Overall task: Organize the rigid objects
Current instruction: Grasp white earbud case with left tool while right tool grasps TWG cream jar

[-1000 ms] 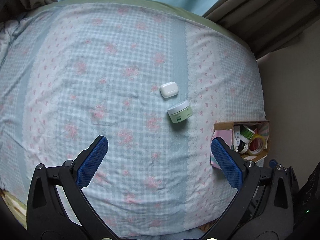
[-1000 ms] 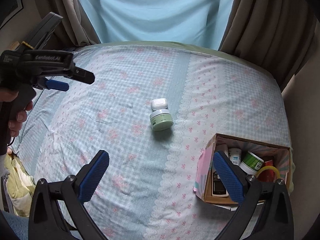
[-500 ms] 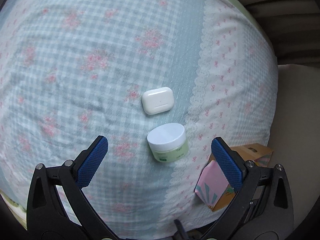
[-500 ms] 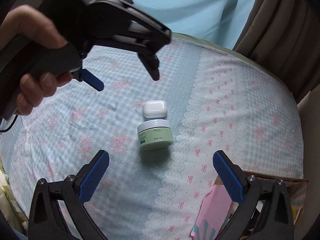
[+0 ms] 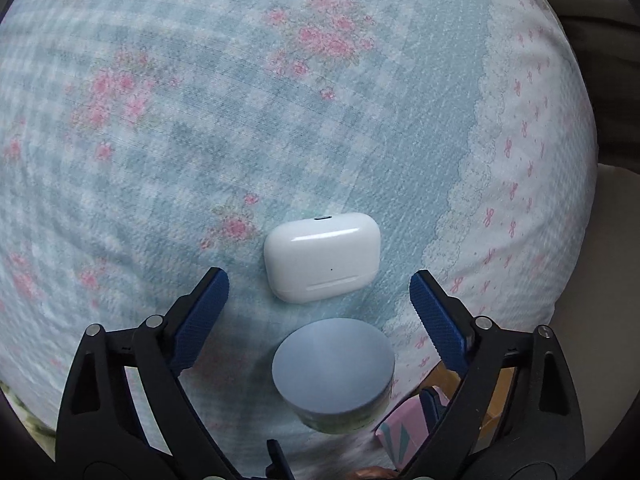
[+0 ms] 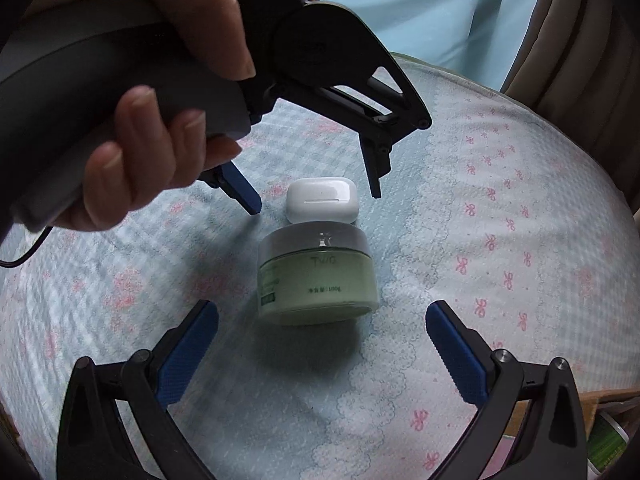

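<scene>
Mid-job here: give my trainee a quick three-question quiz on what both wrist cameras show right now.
1. True or false: the left tongs are shut on the white earbud case.
2. Which item lies nearer the right tongs? A) the earbud case B) the green cream jar C) the cardboard box
3. Fill in: both loose items rest on a checked, flower-printed ____.

Key: 1. False; both fingers stand apart on either side of the case, touching nothing. 2. B. 3. Bedsheet.

Soft daylight, glare streak on white case [image 5: 322, 257], shadow beneath jar [image 6: 318, 276], blurred bedspread [image 5: 160, 128], fisheye-bent edges
</scene>
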